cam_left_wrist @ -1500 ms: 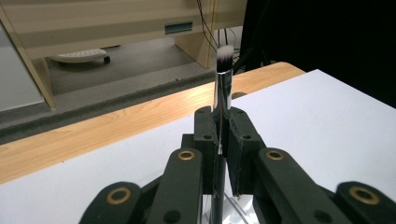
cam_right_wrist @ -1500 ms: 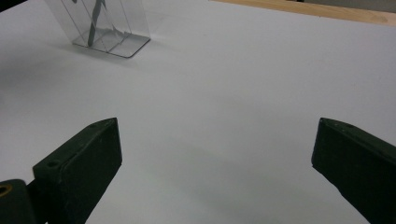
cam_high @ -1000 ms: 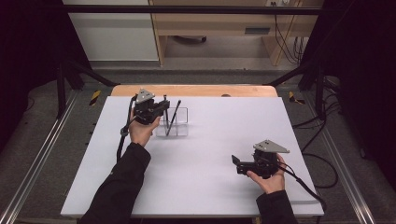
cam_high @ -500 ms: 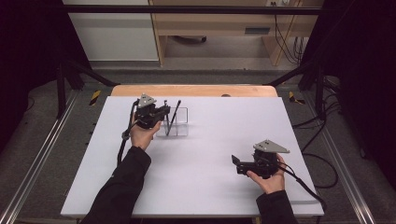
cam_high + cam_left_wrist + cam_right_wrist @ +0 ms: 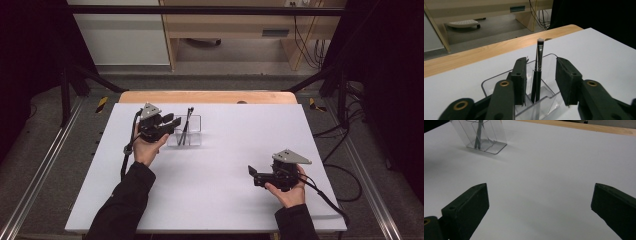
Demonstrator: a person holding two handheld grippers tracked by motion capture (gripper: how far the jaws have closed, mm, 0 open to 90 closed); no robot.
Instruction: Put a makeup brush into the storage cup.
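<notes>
A clear plastic holder (image 5: 194, 139) with compartments stands on the white table (image 5: 225, 150), back left of centre. A thin black makeup brush (image 5: 187, 125) with a pale tip leans upright in it. My left gripper (image 5: 172, 121) is at the holder's left side. In the left gripper view its jaws have just been opening: the left gripper (image 5: 541, 80) is open, and the brush (image 5: 539, 67) stands between the pads, touching neither. The holder's rim (image 5: 489, 81) lies under the jaws. My right gripper (image 5: 251, 175) hovers open over bare table at the front right, also seen open and holding nothing in the right gripper view (image 5: 540, 202).
In the right gripper view the holder (image 5: 491, 135) sits far off at the upper left. A wooden strip (image 5: 207, 96) runs along the table's far edge. Metal rails (image 5: 45, 170) flank the table, and cables (image 5: 345, 185) trail at the right.
The left gripper's jaws have parted from the brush and drawn slightly left; the brush stays leaning in the holder. The right gripper has not moved.
</notes>
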